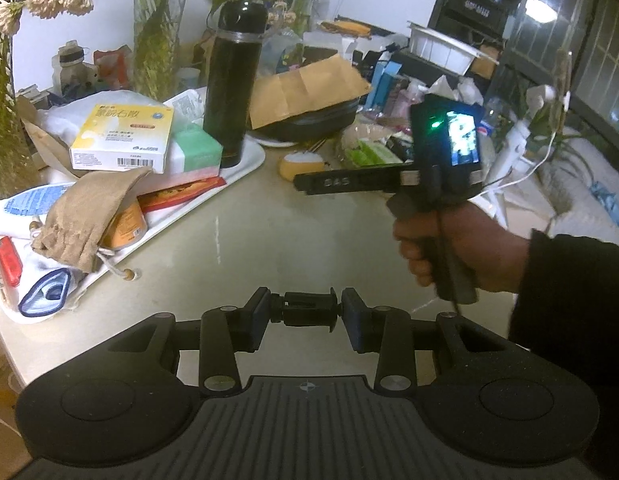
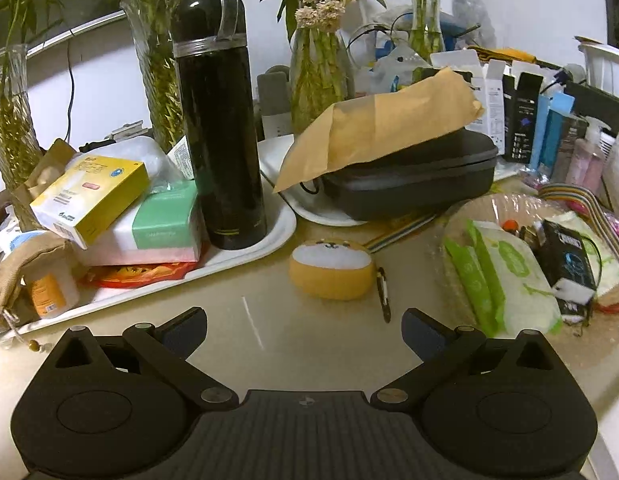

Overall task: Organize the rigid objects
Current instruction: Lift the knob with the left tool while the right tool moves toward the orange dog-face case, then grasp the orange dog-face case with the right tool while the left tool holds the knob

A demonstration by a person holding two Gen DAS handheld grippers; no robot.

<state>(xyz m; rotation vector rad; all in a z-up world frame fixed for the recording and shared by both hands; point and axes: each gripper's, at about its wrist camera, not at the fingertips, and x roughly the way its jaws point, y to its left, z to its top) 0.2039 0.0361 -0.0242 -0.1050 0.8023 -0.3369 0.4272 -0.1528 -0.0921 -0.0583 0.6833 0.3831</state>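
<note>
My left gripper [image 1: 305, 312] is shut on a small black mount piece [image 1: 307, 309], held crosswise between the blue pads above the beige table [image 1: 269, 232]. My right gripper [image 2: 304, 330] is open and empty above the table, in front of a yellow dog-face pouch [image 2: 329, 268]. In the left wrist view the right gripper's body [image 1: 441, 168] shows at the right, held by a hand, with the pouch [image 1: 301, 164] beyond it. A tall black thermos [image 2: 219, 128] stands on the white tray [image 2: 277, 228]; it also shows in the left wrist view [image 1: 231, 84].
The tray holds a yellow box [image 2: 89, 196], a green tissue pack [image 2: 157, 228] and a tan drawstring bag [image 1: 89, 212]. A black case [image 2: 413, 176] under a brown envelope [image 2: 385, 124] sits behind. Wet wipes [image 2: 505, 276] and small boxes lie right. Glass vases [image 2: 317, 64] line the wall.
</note>
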